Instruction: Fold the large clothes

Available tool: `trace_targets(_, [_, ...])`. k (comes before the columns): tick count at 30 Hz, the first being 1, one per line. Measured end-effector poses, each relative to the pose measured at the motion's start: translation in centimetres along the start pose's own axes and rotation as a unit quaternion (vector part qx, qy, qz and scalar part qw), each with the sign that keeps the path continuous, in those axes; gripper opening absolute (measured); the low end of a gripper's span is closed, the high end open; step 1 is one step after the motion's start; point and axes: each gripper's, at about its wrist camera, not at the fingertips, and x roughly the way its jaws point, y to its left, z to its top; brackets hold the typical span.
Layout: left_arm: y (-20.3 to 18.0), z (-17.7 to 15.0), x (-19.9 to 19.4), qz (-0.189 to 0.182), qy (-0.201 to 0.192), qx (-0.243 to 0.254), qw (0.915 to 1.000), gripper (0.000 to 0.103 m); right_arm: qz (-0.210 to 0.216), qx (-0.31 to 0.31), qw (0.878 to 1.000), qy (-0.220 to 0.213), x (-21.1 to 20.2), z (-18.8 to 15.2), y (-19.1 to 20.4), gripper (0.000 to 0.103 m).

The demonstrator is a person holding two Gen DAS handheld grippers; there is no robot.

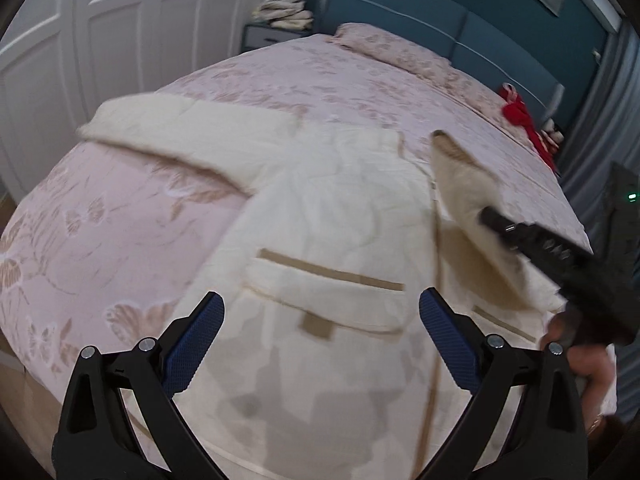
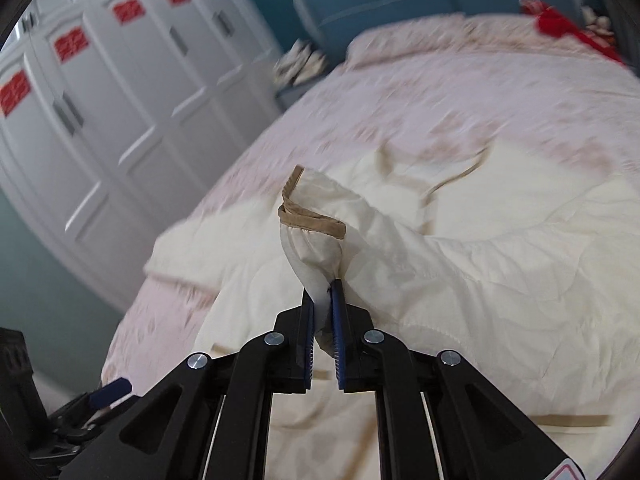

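Note:
A cream padded coat (image 1: 340, 208) lies spread on the pink bedspread (image 1: 120, 208), with a tan-trimmed pocket (image 1: 320, 280) facing up and one sleeve (image 1: 180, 128) stretched to the left. My left gripper (image 1: 322, 296) hovers open just above that pocket with nothing between its blue pads. My right gripper (image 2: 323, 290) is shut on the coat's other sleeve (image 2: 312, 248) just below its tan cuff (image 2: 316, 220) and holds it lifted off the bed. In the left wrist view the right gripper (image 1: 486, 214) reaches in from the right with the raised sleeve (image 1: 460, 176).
White wardrobe doors (image 2: 120, 100) stand along the left of the bed. A blue headboard (image 1: 480, 40) and a pillow (image 1: 392, 48) are at the far end, and a red cloth (image 1: 520, 116) lies at the far right. A nightstand holds a cloth pile (image 1: 284, 10). A hand (image 1: 584, 360) grips the right tool.

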Motion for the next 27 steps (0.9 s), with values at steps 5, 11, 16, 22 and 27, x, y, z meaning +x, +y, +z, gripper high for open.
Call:
trace_targets(5, [2.4, 0.3, 2.4, -0.035, 0.031, -0.045, 0.9979, 0.096, 0.032, -0.020, 0.999, -0.003, -0.9, -2.5, 2.1, 0.044])
trace_targets(11, [0.5, 1.3, 10.0, -0.103, 0.111, -0.077, 0.9855, 0.096, -0.025, 0.058, 0.996, -0.059, -7.2, -5.3, -3.7, 0.052])
trace_targets(16, [-1.6, 1.9, 12.9, -0.130, 0.127, -0.109, 0.9773, 0.078, -0.087, 0.129, 0.986, -0.059, -10.5, -8.4, -11.0, 0.052])
trace_targets(22, [-2.9, 4.4, 13.3, -0.124, 0.122, -0.070, 0.9823, 0.013, -0.129, 0.216, 0.966, -0.061, -11.5, -10.8, -18.4, 0.053])
trace_targets(27, [-1.7, 8.0, 11.7, -0.081, 0.071, -0.033, 0.9937, 0.010, -0.117, 0.254, 0.957, -0.078, -11.0, -9.4, -22.0, 0.053])
